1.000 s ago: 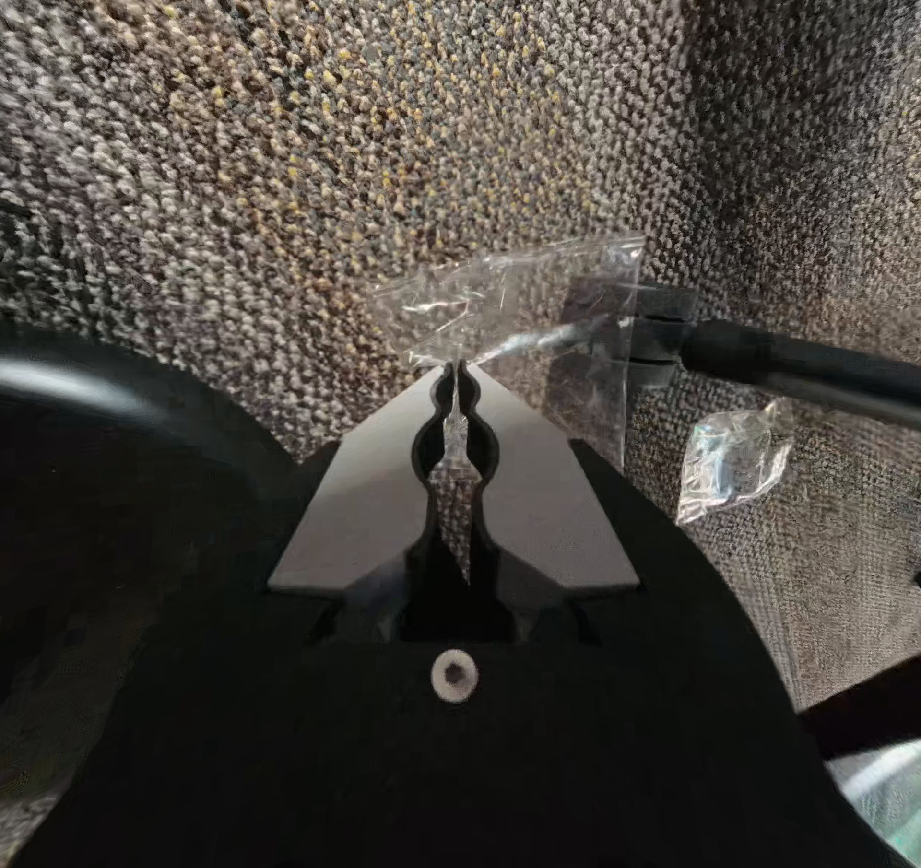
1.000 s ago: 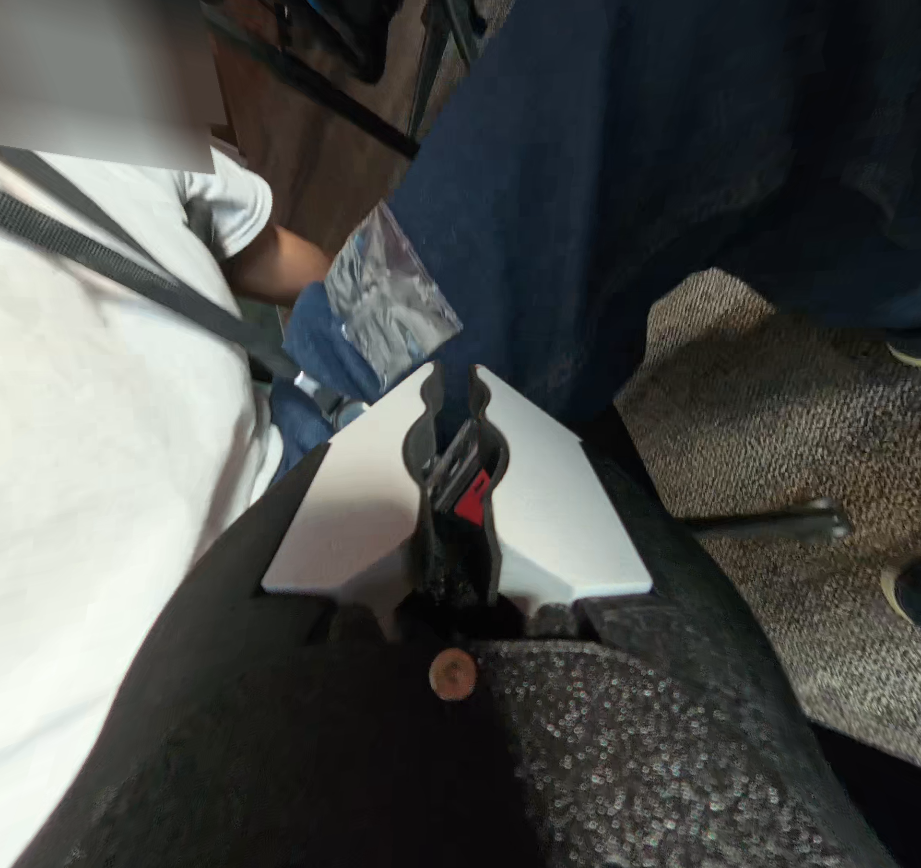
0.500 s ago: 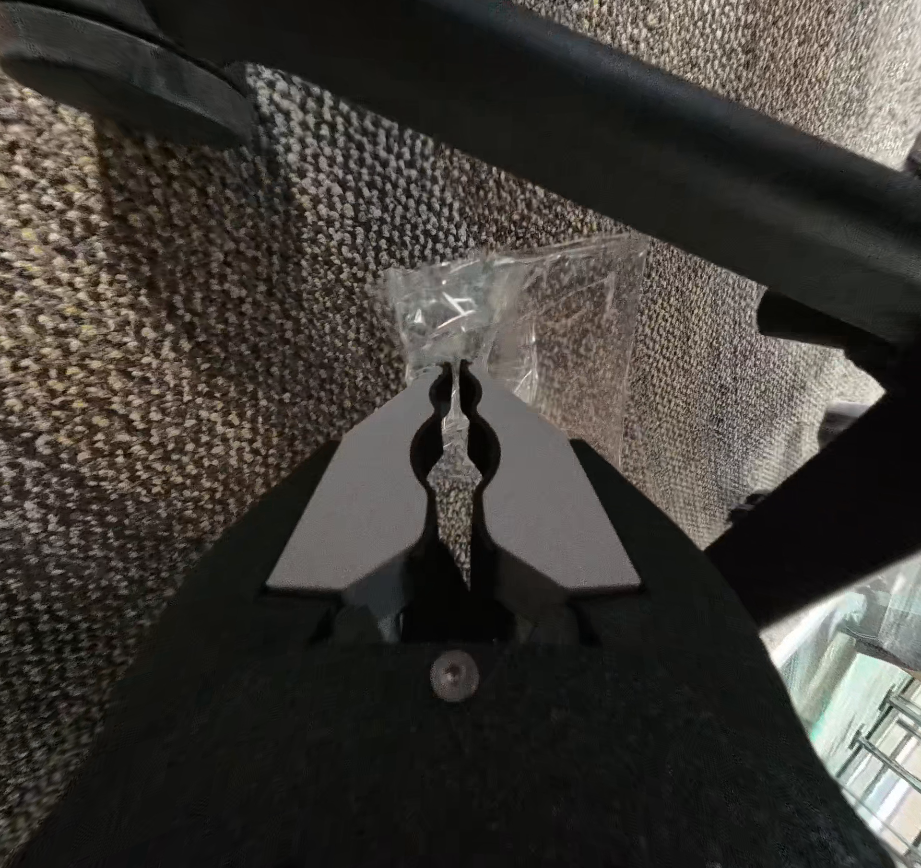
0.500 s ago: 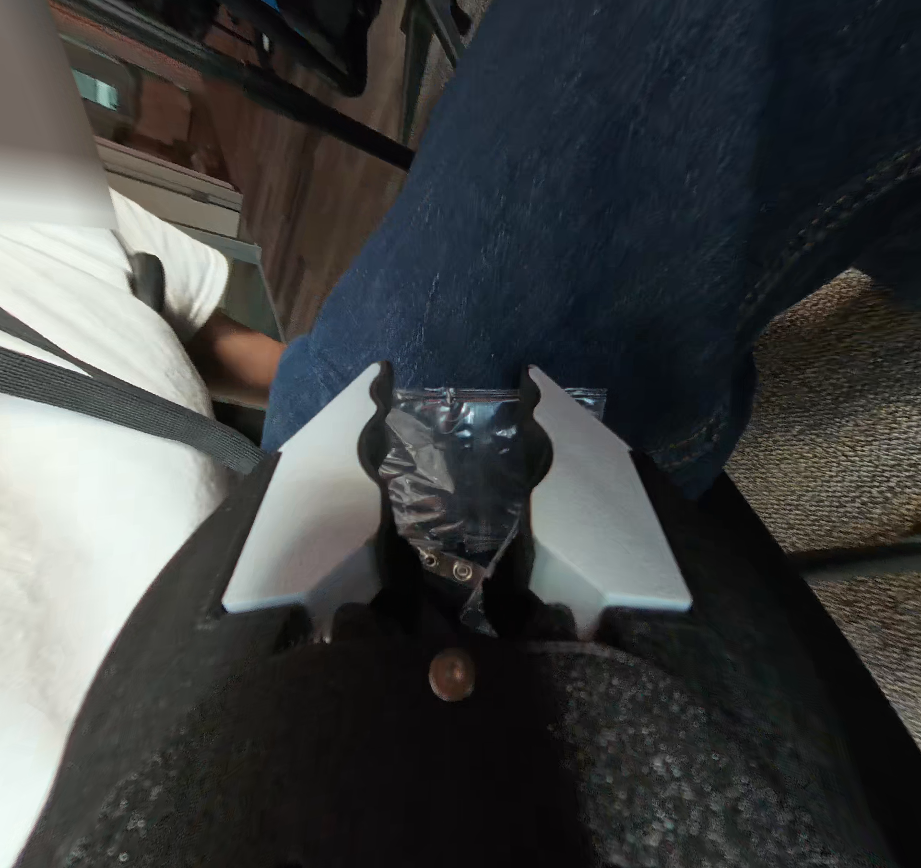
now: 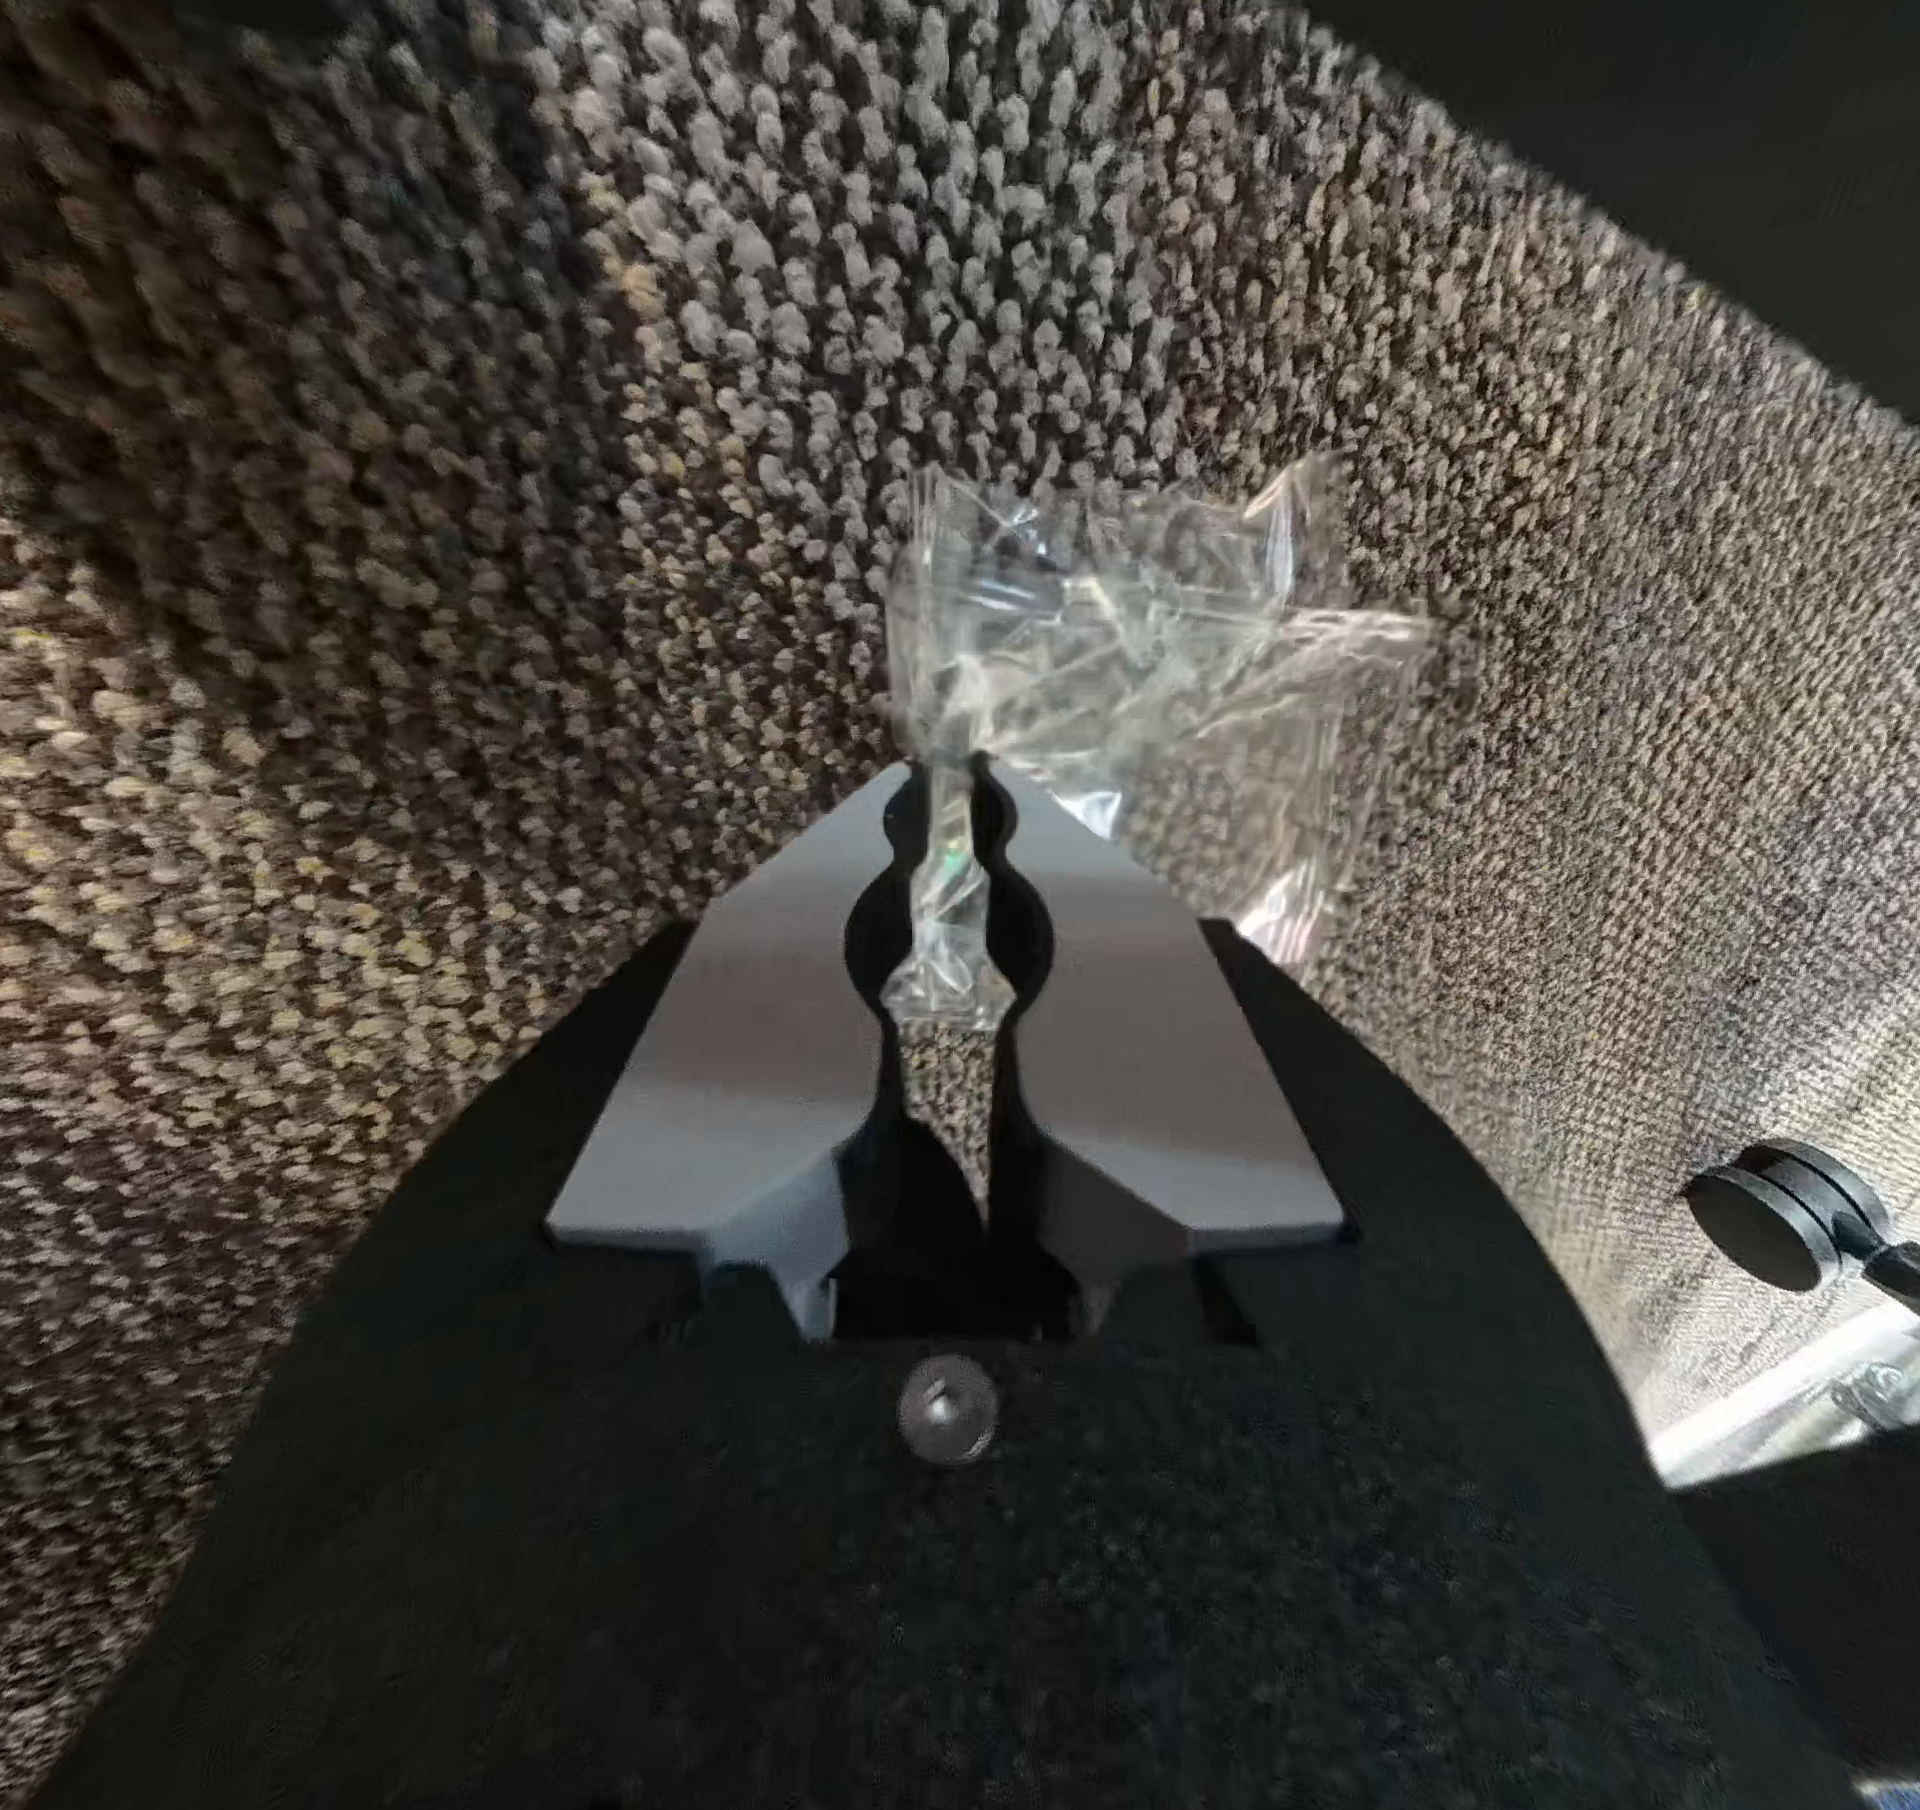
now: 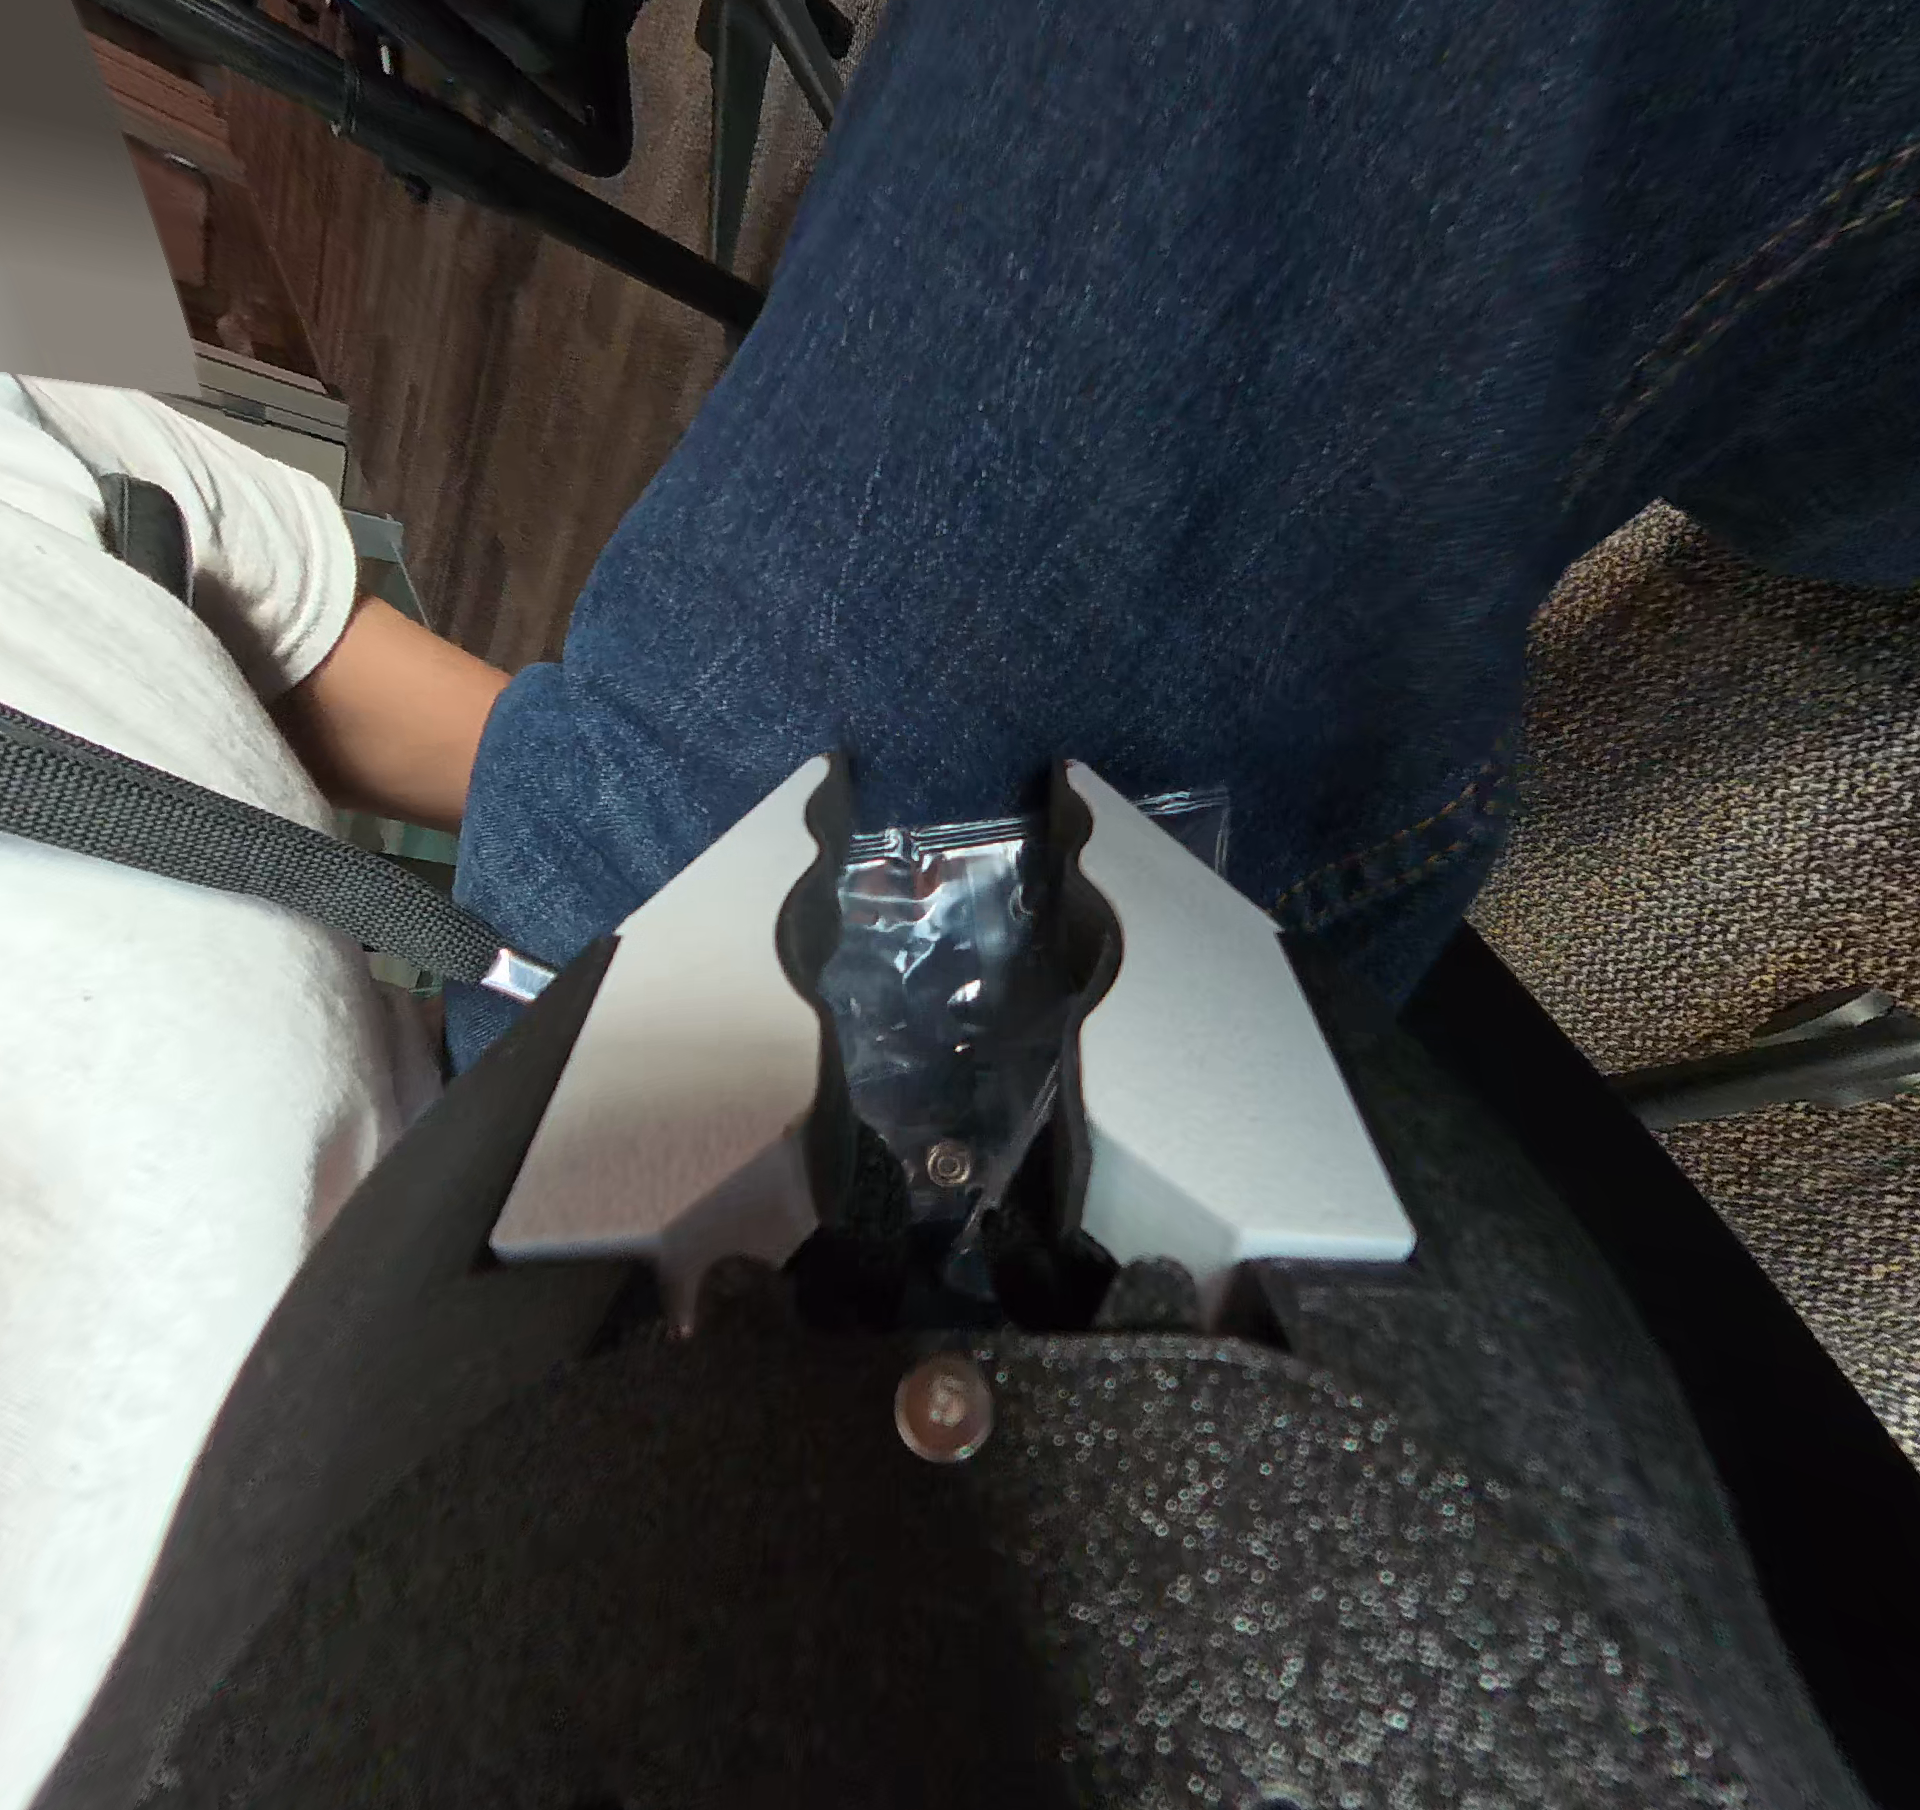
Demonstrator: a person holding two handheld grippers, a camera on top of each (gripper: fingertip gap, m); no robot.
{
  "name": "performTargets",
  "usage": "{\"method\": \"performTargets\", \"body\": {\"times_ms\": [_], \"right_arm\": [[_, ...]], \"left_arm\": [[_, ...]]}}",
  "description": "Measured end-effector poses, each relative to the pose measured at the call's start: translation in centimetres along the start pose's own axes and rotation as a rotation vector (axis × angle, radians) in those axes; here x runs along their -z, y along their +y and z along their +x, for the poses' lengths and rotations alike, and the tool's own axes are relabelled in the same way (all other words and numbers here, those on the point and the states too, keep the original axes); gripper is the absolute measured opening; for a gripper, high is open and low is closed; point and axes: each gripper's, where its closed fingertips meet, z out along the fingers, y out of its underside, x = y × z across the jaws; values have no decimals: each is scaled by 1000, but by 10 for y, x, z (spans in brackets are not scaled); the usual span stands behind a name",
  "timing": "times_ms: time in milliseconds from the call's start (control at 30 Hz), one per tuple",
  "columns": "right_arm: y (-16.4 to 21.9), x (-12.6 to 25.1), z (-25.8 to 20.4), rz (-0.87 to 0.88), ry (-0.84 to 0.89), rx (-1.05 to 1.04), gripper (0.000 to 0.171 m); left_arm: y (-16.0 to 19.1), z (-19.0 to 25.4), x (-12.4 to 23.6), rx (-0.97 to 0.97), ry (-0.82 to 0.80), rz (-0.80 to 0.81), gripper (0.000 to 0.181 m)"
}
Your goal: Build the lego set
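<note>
The left gripper (image 5: 951, 773) points down at the speckled brown-grey carpet (image 5: 520, 617), its grey fingers pinched tight on a crumpled clear plastic bag (image 5: 1122, 638) that fans out just past the tips. The right gripper (image 6: 945, 784) points at a dark blue denim trouser leg (image 6: 1195, 358), jaws spread, with a second clear plastic bag (image 6: 935, 950) lying between them against the denim; whether they touch it is unclear. Its contents are hard to make out. A black round caster (image 5: 1766, 1220) stands on the carpet, right of the left gripper.

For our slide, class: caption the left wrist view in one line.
Left gripper shut on a crumpled clear bag, held above speckled carpet.
</note>
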Motion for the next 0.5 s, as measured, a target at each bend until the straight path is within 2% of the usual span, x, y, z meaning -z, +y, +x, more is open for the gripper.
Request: {"method": "performTargets", "body": {"times_ms": [33,200,300,400,500], "right_arm": [[0,1,0,3,-4,-5,36],[-8,11,-4,44,-36,-29,36],[-20,31,-6,123,-65,-62,36],[-27,59,11,174,-8,-82,37],[-18,75,24,142,31,-105,41]], "left_arm": [[0,2,1,4,25,-6,0],[1,12,9,24,111,-11,0],[-2,11,20,71,136,9,0],[-5,3,44,73,134,37,0],[-1,-11,78,69,122,67,0]]}}
